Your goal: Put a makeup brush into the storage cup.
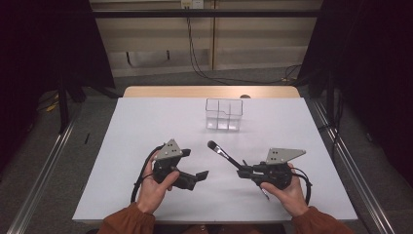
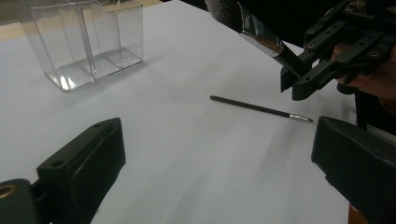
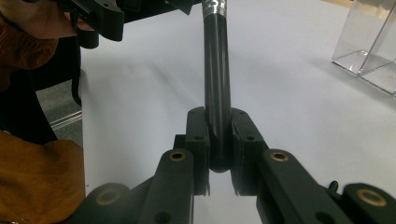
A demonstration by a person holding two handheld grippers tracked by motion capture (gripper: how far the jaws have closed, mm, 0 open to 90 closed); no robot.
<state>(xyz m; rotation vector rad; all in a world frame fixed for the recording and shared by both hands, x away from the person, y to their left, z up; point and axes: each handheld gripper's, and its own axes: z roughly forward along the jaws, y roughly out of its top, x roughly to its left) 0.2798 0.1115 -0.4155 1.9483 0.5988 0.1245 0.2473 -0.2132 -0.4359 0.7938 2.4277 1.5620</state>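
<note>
Clearly, no brand, label or writing can be read on anything. Two grippers are held over the white table (image 1: pixel 146 122), one in each hand. The right gripper (image 1: pixel 244 171) is clamped on the black handle of one makeup brush (image 1: pixel 223 152), whose bristle head is raised toward the middle of the table; the grip is seen close in the right gripper view (image 3: pixel 217 84). The left gripper (image 1: pixel 200 175) is held with its jaws apart and nothing between them. One thin dark pencil (image 2: pixel 259 108) is seen lying flat on the table below the right gripper. One clear organiser (image 1: pixel 223 114), divided into compartments, is stood farther back, well apart from both grippers
</note>
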